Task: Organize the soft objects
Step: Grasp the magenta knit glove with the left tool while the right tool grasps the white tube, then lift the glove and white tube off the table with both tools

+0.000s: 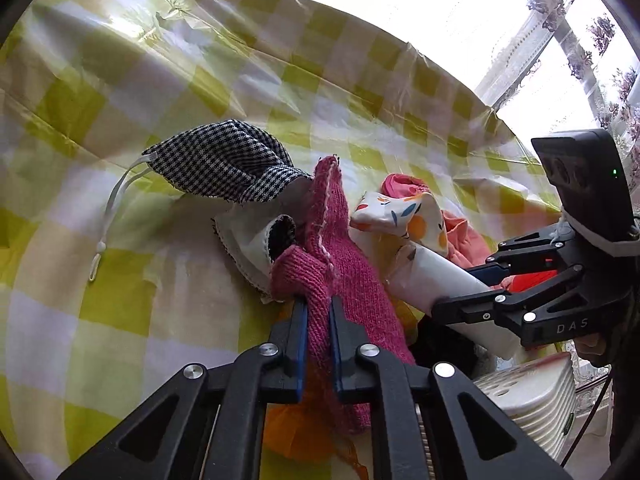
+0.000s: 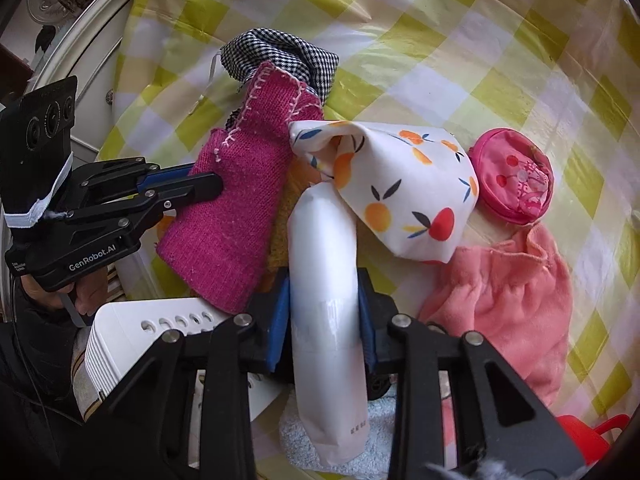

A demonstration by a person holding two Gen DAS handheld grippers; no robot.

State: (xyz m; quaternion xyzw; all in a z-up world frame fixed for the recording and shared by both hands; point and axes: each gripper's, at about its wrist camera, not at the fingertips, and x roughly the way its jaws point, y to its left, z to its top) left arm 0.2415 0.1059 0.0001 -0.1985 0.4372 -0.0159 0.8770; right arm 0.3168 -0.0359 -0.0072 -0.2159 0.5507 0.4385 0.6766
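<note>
The left hand-held gripper (image 1: 318,312) is seen pinching a magenta knitted piece (image 1: 340,240), whose fabric is clamped between the two blue-lined fingers (image 1: 300,344). In the left wrist view this piece rises from the gripper towards 12 o'clock, with a line of pale stitching along its edge. At about 10 o'clock from it, a black-and-white checked face mask (image 1: 224,160) is lying on the bench (image 1: 100,300), which is covered by a yellow-and-white checked cloth; the mask's white ear loop (image 1: 116,208) trails towards 8 o'clock.

The right hand-held gripper (image 2: 324,320) is pressed against a white soft tube-shaped pack (image 2: 324,248), held between its fingers (image 2: 280,320). The pack's far end is tucked under a white cloth printed with oranges (image 2: 400,184), which is draped at about 1 o'clock from the gripper. In the right wrist view the magenta knitted piece is found at 10 o'clock, touching the pack's left side, with the checked mask behind it at 12 o'clock. A pink round pouch (image 2: 516,176) is lying just beside the printed cloth at 2 o'clock, and a pink fleece cloth (image 2: 508,300) is spread at 3 o'clock. A white perforated plastic item (image 2: 132,340) is seen at 8 o'clock, near the bench edge.
</note>
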